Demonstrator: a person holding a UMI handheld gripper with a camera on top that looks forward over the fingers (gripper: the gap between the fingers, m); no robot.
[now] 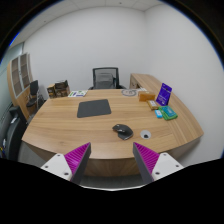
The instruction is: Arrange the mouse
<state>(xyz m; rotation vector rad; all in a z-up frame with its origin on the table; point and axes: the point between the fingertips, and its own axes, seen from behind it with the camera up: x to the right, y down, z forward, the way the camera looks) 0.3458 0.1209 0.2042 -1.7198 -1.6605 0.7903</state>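
Gripper view, gripper (113, 160): fingers spread wide, holding nothing, hovering above the near edge of the tabletop (60, 125); pink pads (76, 156) face inward.
Gripper view, mouse (122, 130): dark, lying on the tabletop beyond the fingers, slightly right of the midline between them, well apart from both tips.
Gripper view, mat (94, 107): dark rectangle farther off and to the left of the mouse, not touching it; probably where the mouse belongs.
Gripper view, other things: a small round disc (146, 134) just right of the mouse; a purple box (164, 95) and green items (166, 113) at the far right; a chair (105, 77) at the far side.
Mouse heading: long axis seems to run roughly left to right, a little skewed far-left to near-right; which end is the front is too small to tell.
Risk, grip: if the long axis does lie across the fingers, closing on the ends would give a poor hold on a rounded shell, and it could squirt out or spin.
Risk, descent: coming down off-centre could push the mouse toward the disc or the near edge.
Risk, carry: a loose pinch might let it drop short of the mat.
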